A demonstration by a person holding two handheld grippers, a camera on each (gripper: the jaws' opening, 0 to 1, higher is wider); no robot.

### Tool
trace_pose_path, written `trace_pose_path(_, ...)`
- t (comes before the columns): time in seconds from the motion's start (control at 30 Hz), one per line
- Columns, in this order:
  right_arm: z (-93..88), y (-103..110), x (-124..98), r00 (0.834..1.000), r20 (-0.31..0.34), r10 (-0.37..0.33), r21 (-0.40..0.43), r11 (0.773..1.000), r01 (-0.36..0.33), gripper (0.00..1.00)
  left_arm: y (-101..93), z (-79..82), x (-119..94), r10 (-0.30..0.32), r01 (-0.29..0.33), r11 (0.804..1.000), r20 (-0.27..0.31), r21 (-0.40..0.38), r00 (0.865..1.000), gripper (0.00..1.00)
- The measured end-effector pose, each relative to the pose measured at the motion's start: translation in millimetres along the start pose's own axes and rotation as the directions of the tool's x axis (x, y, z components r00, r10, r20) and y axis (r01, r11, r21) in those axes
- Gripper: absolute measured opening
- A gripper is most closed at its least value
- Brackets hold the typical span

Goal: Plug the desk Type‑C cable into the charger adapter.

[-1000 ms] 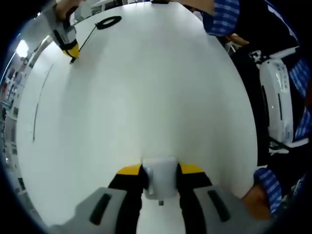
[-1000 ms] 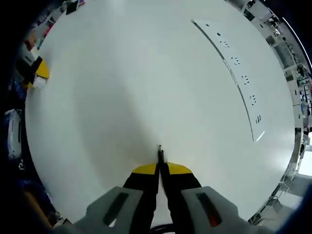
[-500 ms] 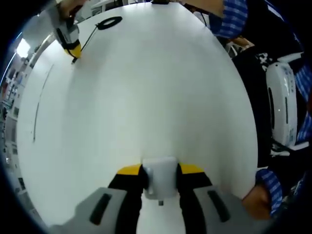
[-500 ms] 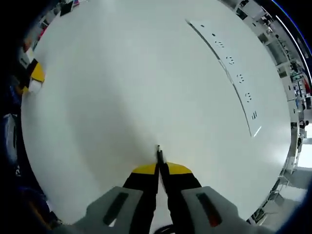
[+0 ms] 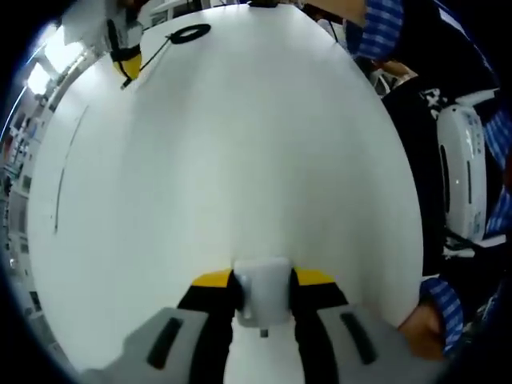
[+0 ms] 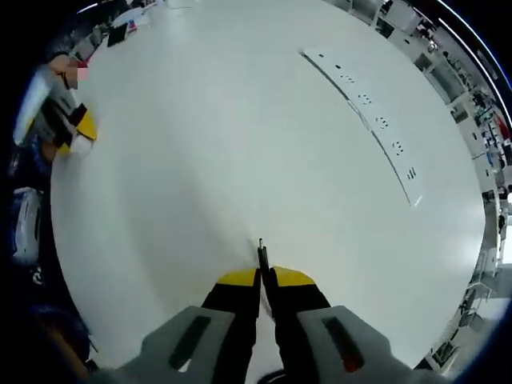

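Left gripper view: right gripper point(image 5: 126, 67), yellow-tipped, far upper left above the white round table point(image 5: 240, 160), pinching the thin black Type-C cable point(image 5: 157, 54); the cable's coiled end lies just beside it on the tabletop. Left gripper point(image 5: 262, 300), at bottom centre, jaws clamped on the white blocky charger adapter point(image 5: 262, 294). A person's blue striped sleeve point(image 5: 444, 308) at far right.

Right gripper view: left gripper with the adapter at far left; cable plug tip point(image 6: 262, 258) protruding from the narrow-closed jaws at centre; flat white power strip point(image 6: 372, 120) at right.
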State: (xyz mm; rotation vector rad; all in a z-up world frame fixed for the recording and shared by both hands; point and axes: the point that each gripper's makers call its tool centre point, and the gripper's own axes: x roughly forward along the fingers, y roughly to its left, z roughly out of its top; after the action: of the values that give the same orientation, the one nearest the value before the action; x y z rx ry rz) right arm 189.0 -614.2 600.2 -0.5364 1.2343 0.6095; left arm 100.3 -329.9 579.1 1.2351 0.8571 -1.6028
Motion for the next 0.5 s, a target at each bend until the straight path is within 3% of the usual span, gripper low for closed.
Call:
trace_pose_path(0.27,-14.1,25,-8,0.998,0.042,0.035,0.031,0.999,-0.037,0.05,-2.5,-0.6,0,0.000,0.000,1.000,-0.002,-0.001,1.000,0.26)
trace_pose_path(0.5,-17.2,35,-6,0.998,0.066,0.008,0.061,0.998,-0.012,0.05,-5.4,-0.6,1,0.003,-0.003,1.000,0.001,-0.005,1.000,0.26)
